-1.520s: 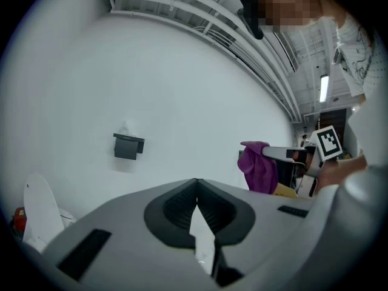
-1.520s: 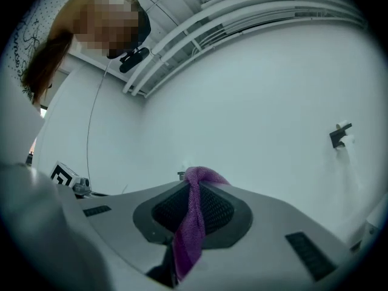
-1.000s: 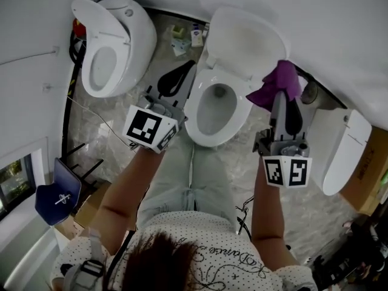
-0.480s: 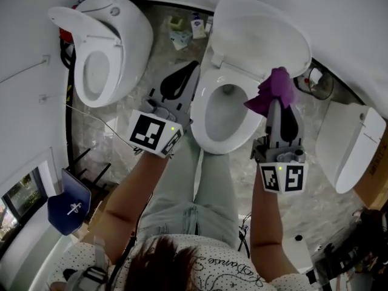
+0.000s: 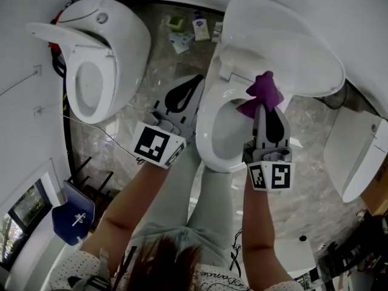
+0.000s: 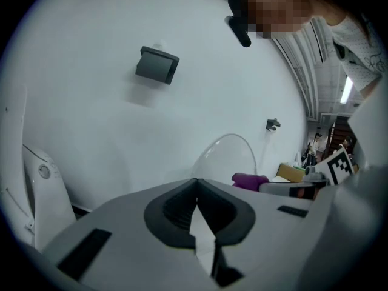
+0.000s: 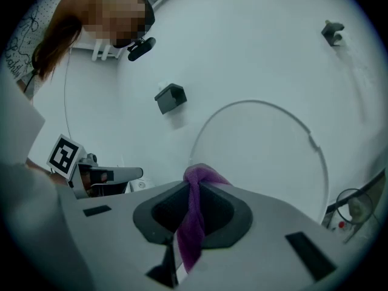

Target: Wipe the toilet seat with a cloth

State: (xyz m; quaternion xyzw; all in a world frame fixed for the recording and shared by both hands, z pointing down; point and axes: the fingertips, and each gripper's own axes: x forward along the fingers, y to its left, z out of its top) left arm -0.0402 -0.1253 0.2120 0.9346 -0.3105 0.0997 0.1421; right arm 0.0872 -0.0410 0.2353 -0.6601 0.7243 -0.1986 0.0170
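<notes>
The middle toilet stands with its lid [image 5: 285, 47] raised and its white seat [image 5: 205, 129] down. A purple cloth [image 5: 262, 94] is bunched at the seat's back right, near the hinge, with my right gripper [image 5: 264, 107] shut on it. In the right gripper view the cloth [image 7: 195, 220] hangs between the jaws in front of the lid [image 7: 260, 156]. My left gripper [image 5: 183, 94] is shut and holds nothing, just left of the bowl. In the left gripper view its jaws [image 6: 195, 182] meet, and the cloth [image 6: 248, 179] shows to the right.
A second toilet [image 5: 100, 53] stands at the left and a third [image 5: 357, 156] at the right. Small bottles and boxes [image 5: 185, 29] lie on the marble floor by the wall. A blue chair [image 5: 71, 216] is at the lower left. My legs are in front of the bowl.
The right gripper has carried the cloth left, from beside the lid to the seat's back right. The left gripper has kept by the bowl's left side. The head has leaned closer.
</notes>
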